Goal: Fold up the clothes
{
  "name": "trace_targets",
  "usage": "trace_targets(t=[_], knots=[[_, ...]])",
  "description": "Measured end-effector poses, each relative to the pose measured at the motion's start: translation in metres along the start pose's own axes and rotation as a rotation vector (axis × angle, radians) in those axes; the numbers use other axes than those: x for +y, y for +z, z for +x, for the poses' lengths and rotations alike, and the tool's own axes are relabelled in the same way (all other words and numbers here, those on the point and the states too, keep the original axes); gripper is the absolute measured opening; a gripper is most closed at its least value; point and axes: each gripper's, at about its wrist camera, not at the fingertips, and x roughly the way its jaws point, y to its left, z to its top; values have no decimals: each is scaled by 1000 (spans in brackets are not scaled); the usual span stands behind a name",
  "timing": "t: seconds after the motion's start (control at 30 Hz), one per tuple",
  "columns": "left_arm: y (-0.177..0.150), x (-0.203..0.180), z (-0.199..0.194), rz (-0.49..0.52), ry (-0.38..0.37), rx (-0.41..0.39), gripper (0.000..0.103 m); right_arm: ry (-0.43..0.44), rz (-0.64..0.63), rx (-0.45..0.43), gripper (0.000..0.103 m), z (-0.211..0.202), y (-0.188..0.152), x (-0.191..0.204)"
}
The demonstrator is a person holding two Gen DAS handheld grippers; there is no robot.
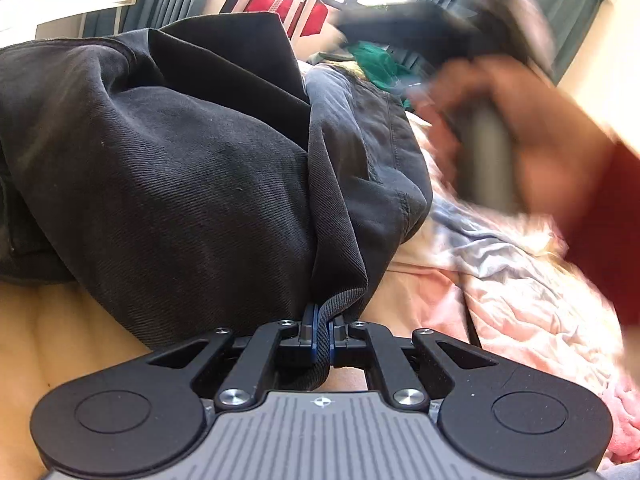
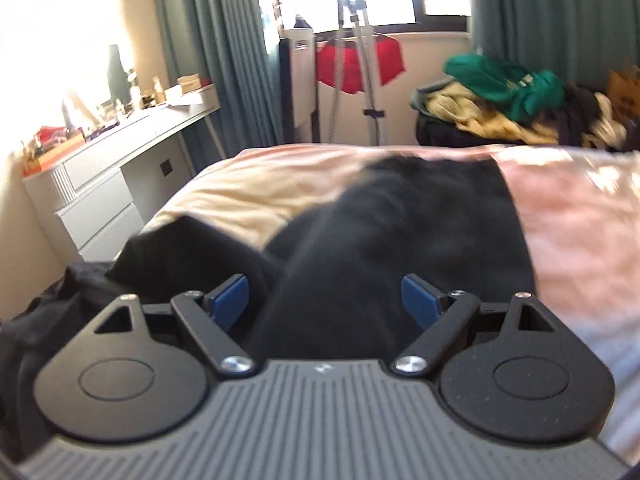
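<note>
Clearly, left tool (image 1: 320, 330) pinches black garment (image 1: 180, 184) (right hand (image 1: 532, 128) blurred).

The black trousers (image 1: 180, 168) are of matt twill cloth with fine diagonal ribs, a little faded at the folds. The left gripper (image 1: 320, 334) has matt black plastic links, shiny metal screws, and a grey ribbed body. The right gripper (image 2: 324, 300) carries smooth blue pads (image 2: 230, 300). The pink bedcover (image 1: 520, 304) is soft, wrinkled cloth. The white dresser (image 2: 104, 196) looks smooth and matt.
</note>
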Motion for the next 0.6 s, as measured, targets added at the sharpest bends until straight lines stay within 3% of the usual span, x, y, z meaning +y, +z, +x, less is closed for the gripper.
trace_targets(t=[0.1, 0.17, 0.27, 0.33, 0.4, 0.47, 0.6], knots=[[0, 6, 4, -19, -22, 3, 5, -26, -9, 29, 85, 55, 31, 12], [1, 10, 8, -33, -38, 7, 5, -106, -43, 56, 84, 90, 39, 16], [2, 14, 13, -28, -65, -4, 5, -227, -152, 123, 77, 138, 37, 18], [2, 17, 15, -23, -84, -13, 4, -288, -197, 143, 66, 157, 33, 14], [2, 19, 18, -18, -103, -22, 4, -313, -167, 112, 34, 158, 33, 4], [4, 22, 19, -9, -129, -42, 4, -315, -75, 57, 9, 144, 39, -10], [1, 17, 19, 81, -140, -75, 4, -351, 40, -74, 7, 87, 50, -43]])
